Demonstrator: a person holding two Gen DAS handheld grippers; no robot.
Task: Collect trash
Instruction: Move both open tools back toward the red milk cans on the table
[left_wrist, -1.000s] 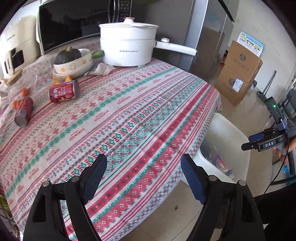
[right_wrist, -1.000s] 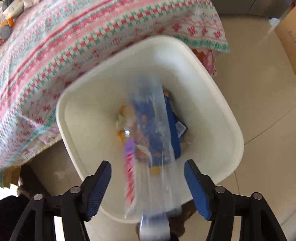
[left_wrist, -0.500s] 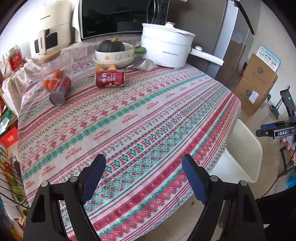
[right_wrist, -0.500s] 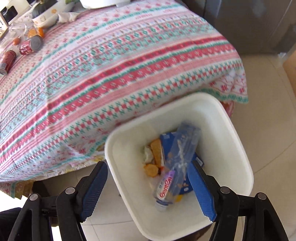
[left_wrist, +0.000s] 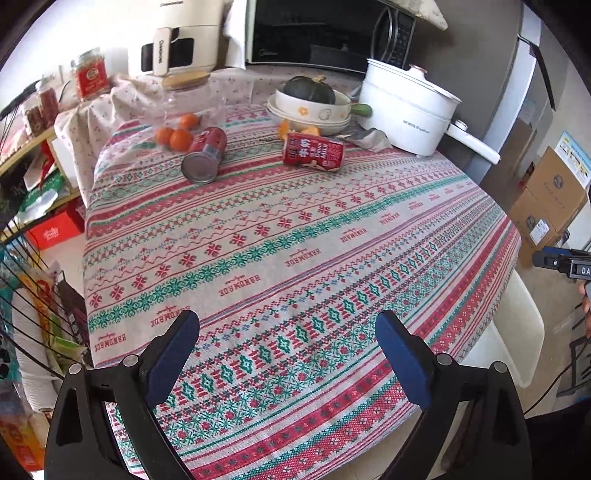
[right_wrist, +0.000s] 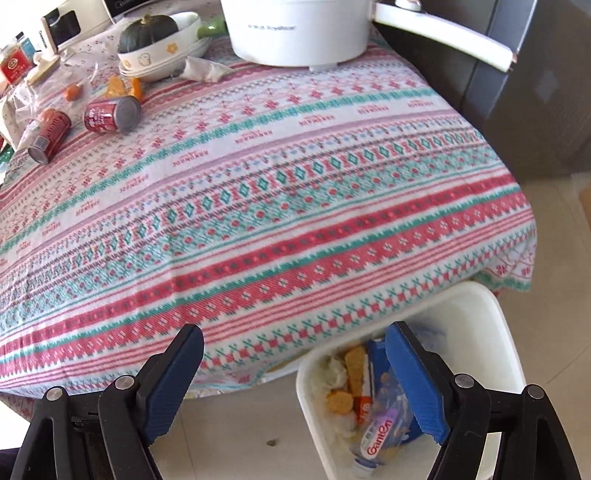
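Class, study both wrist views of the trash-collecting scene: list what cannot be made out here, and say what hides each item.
- White bin, right wrist view: its near part is cut off by the bottom edge and the right gripper; in the left wrist view the tablecloth hides its contents.
- Red cans: whether empty cannot be told.
- Crumpled paper: partly behind the white pot.

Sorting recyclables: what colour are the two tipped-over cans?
Red, with silver ends; the two cans show best in the left wrist view.

Right tool (right_wrist: 295, 365) gapes empty, jaws just widening; clear bottle (right_wrist: 380, 435) lies in white bin (right_wrist: 480, 314).
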